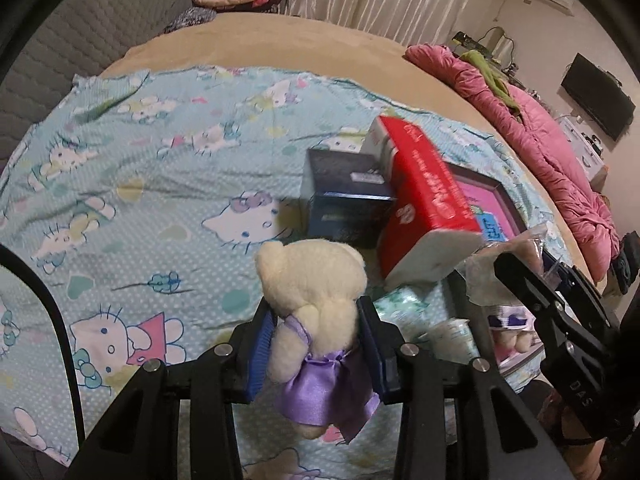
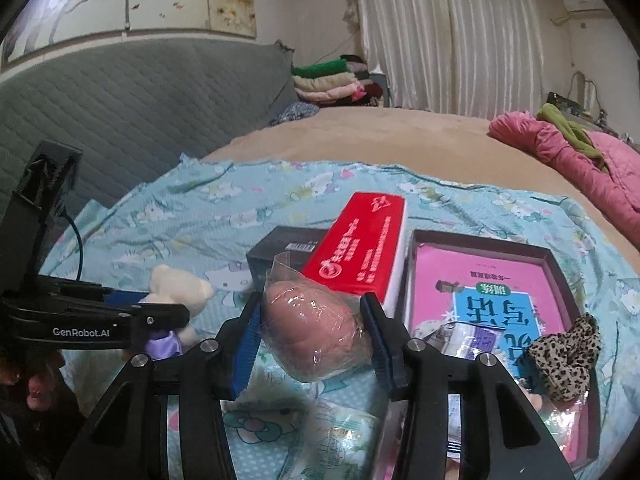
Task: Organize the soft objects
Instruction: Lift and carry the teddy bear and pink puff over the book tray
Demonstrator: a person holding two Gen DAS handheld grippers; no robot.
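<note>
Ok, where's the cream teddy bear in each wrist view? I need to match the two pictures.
Left wrist view: cream teddy bear at lower centre, clamped between the left gripper fingers.
Right wrist view: it shows at left of centre, half hidden behind the left gripper.
Shared landmark: the red box, right of the bear in both.

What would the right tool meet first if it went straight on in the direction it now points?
Probably the red box. The right tool, shut on a wrapped pink soft object, points straight at the box's near end, which shows just beyond the wrap. The depth between them is unclear in the fisheye view.
</note>
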